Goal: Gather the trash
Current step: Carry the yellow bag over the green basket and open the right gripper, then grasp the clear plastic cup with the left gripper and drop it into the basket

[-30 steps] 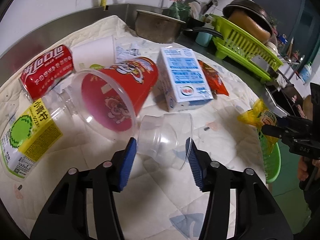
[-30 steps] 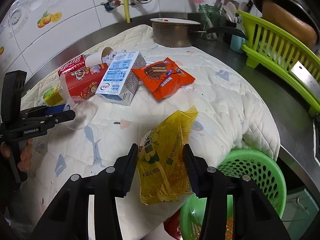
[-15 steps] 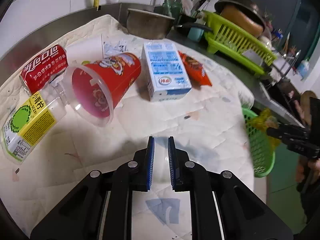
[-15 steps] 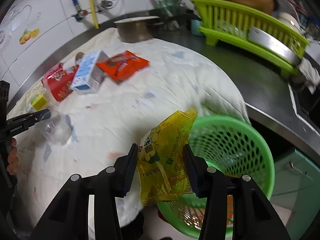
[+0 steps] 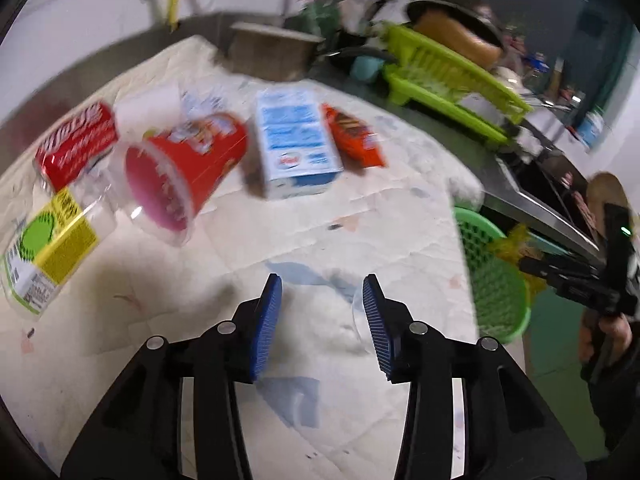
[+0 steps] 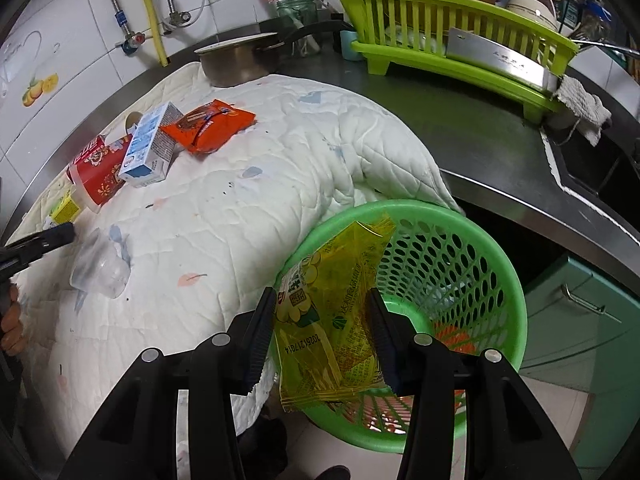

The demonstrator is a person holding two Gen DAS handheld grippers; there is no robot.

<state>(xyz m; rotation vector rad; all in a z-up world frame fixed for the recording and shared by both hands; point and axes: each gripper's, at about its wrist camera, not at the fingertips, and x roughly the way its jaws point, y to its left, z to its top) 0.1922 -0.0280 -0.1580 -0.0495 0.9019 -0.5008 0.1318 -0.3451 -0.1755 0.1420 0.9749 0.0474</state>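
My right gripper (image 6: 322, 330) is shut on a yellow snack bag (image 6: 332, 312) and holds it over the rim of the green mesh basket (image 6: 472, 264). My left gripper (image 5: 322, 318) is open over the white quilt; a clear plastic cup (image 5: 358, 320) lies between its fingers, against the right pad. The right wrist view shows the same cup (image 6: 100, 270) lying on the quilt by the left gripper's tip. A red paper cup (image 5: 180, 176), a blue milk carton (image 5: 296, 144), an orange wrapper (image 5: 354, 136), a cola can (image 5: 76, 144) and a yellow-labelled bottle (image 5: 44, 244) lie further back.
The basket also shows in the left wrist view (image 5: 492, 276) beyond the quilt's right edge. A steel pan (image 6: 240, 60) stands at the back. A lime dish rack (image 6: 452, 36) with a cleaver sits on the dark counter. A sink (image 6: 600, 160) is at the right.
My left gripper was shut on the clear cup half a second ago; its jaws have opened and the cup lies on the quilt. My right gripper has carried the yellow bag further over the basket.
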